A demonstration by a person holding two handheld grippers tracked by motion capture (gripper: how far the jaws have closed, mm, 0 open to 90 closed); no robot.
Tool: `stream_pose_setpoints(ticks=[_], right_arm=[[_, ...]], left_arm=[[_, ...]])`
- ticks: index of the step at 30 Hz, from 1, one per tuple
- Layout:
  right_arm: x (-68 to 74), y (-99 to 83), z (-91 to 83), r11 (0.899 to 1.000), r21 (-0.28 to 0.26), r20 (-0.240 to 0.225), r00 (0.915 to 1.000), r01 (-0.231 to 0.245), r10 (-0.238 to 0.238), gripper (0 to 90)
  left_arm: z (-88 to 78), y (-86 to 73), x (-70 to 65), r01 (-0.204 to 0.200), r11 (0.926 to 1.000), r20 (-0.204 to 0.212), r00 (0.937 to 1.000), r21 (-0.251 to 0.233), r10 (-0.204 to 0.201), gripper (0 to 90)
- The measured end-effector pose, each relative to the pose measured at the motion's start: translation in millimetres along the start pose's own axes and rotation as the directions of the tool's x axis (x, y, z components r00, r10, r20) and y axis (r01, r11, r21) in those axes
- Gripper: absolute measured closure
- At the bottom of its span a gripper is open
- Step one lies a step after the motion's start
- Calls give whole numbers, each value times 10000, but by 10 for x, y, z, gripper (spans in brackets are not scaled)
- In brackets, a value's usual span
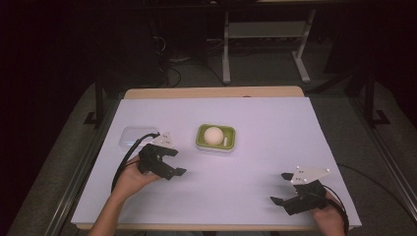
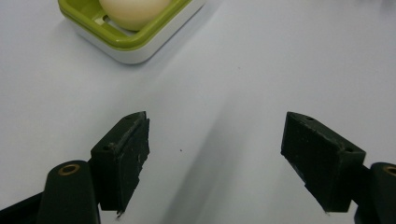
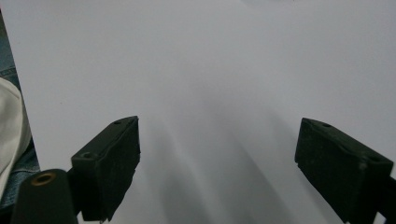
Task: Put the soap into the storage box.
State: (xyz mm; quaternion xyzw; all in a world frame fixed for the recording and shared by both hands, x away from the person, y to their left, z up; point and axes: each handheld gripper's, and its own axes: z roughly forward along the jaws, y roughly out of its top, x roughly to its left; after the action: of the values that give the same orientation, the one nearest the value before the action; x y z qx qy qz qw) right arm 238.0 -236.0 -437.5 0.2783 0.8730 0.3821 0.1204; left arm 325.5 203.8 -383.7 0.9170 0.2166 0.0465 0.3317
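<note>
Presently my left gripper stands wide open and empty, the pale round egg-like ball in its green-and-white plastic dish just ahead of its jaws. My right gripper, equally wide, hangs well apart from the dish. Risk: a hard or off-centre squeeze could roll the ball out or tip the dish.

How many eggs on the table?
1. The egg sits in the green tray mid-table, ahead and to the right of the open left claw. The clear lid appears empty.
</note>
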Motion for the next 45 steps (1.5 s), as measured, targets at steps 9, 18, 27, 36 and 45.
stream_pose_setpoints(ticks=[9, 18, 27, 36, 45], right_arm=[[-6, -11, -1, 10000, 2, 9, 10000, -23, 23, 134], [-11, -20, -7, 9999, 6, 1, 9999, -106, 106, 133], [-14, -24, -8, 9999, -7, 6, 9999, -125, 125, 134], [-18, -37, -17, 9998, 11, 35, 9998, -200, 200, 133], [-16, -47, -19, 9997, -8, 32, 9997, -243, 243, 134]], left_arm=[[-56, -140, -82, 57, 9996, -6, 10000, -285, -57, 231], [-124, -249, -136, -32, 9997, -59, 10000, -251, 30, 231], [-154, -370, -199, 250, 9988, -54, 9997, -414, -253, 231], [-186, -498, -239, 298, 9986, -64, 9995, -444, -301, 231], [-205, -584, -297, 309, 9980, -92, 9995, -557, -315, 231]])
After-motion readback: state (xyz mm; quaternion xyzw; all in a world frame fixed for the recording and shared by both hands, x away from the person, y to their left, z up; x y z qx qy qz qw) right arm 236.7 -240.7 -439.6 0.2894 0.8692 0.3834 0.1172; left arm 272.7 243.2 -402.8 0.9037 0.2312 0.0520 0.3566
